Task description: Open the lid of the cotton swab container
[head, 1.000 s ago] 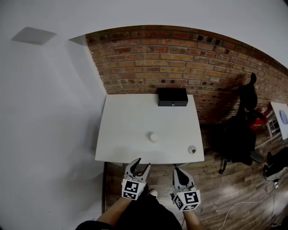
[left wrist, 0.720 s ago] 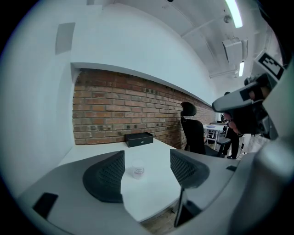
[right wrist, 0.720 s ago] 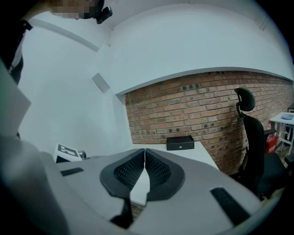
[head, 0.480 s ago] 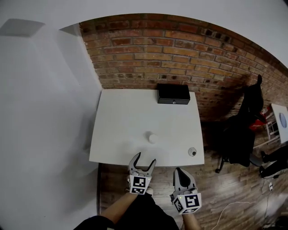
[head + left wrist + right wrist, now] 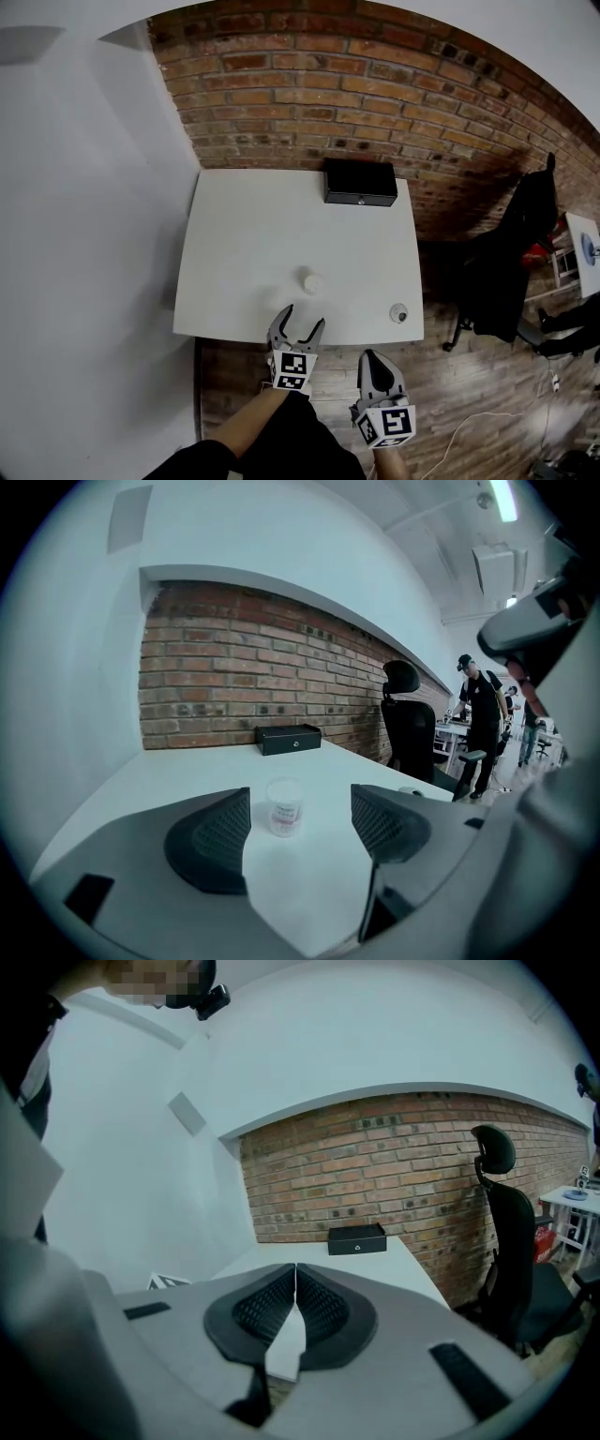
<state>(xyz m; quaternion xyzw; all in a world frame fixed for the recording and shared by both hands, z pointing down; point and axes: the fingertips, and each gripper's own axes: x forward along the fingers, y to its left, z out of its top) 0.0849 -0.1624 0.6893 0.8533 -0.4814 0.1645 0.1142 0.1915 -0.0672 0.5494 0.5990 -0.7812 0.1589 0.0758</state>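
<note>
Cotton swab container [image 5: 311, 281], a small clear tub with a pale label, stands upright on the white table [image 5: 244, 234], toward the near edge and roughly midway across. The left gripper [image 5: 302, 319] hangs over that near edge with its jaws spread wide; they have just been opening, and nothing is between the pads. In the left gripper view the container [image 5: 284, 806] is framed by the two jaws of the left gripper [image 5: 300, 822] but sits ahead of them, untouched. The right gripper [image 5: 370, 356] is held off the table's near edge, over the wooden floor [image 5: 487, 394], with its jaws pressed together on nothing, as the right gripper view [image 5: 296, 1283] shows plainly. At the table's far edge a black box [image 5: 360, 182] lies against the brick wall [image 5: 375, 94], and a small round object [image 5: 399, 313] rests near the front right corner, well apart from the container. A plain white wall [image 5: 84, 234] bounds the table's left side. To the right stands a black office chair [image 5: 511, 272], with a thin cable [image 5: 469, 427] trailing across the floorboards. In the left gripper view, a person [image 5: 483, 714] stands in the background beyond the chair.
</note>
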